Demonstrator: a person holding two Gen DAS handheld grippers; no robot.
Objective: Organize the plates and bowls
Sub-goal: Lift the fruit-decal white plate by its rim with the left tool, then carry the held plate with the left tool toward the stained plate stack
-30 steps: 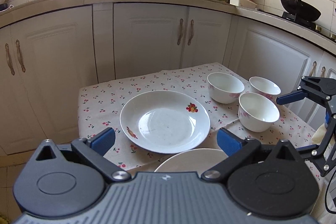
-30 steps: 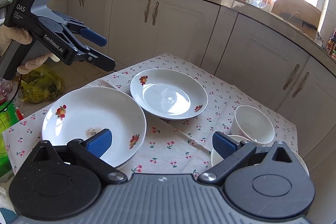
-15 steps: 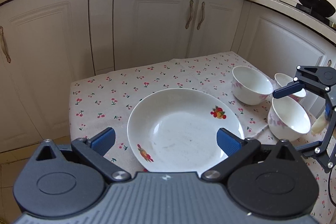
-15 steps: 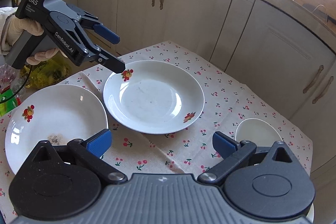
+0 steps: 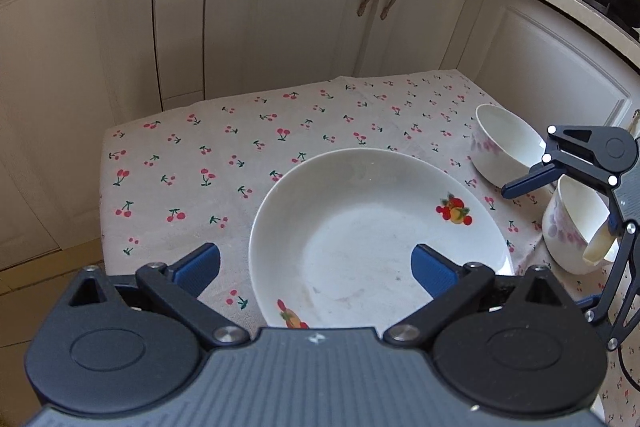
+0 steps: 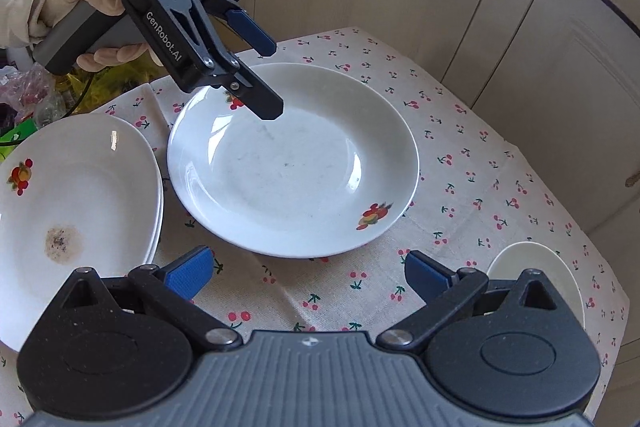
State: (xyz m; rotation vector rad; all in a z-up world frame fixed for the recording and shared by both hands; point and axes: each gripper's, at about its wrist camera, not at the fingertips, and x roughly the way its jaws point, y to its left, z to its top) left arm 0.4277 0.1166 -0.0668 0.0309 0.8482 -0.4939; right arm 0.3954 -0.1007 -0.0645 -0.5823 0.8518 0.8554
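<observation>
The left tool hangs tilted down over the near rim of the single plate, its blue pads spread wide — one outside the rim over the cloth, one above the plate's well, neither touching it. Its jaws have just been closing a little, with only that rim beneath them. The right tool is also wide open and empty, above the bare cherry-print cloth between the single plate and a bowl.

The step in hand looks like picking up the single plate to add it to the plate stack just beside it. To do it well, the left tool should probably straddle the thin rim, one pad under the lip and one on top, and close firmly before lifting, since glazed china is likely to slip.

Room is tight on the stack side, where the two rims nearly meet. The far side of the worktop is open. Two bowls stand close together near the right edge, so a low sweep that way risks knocking them.
</observation>
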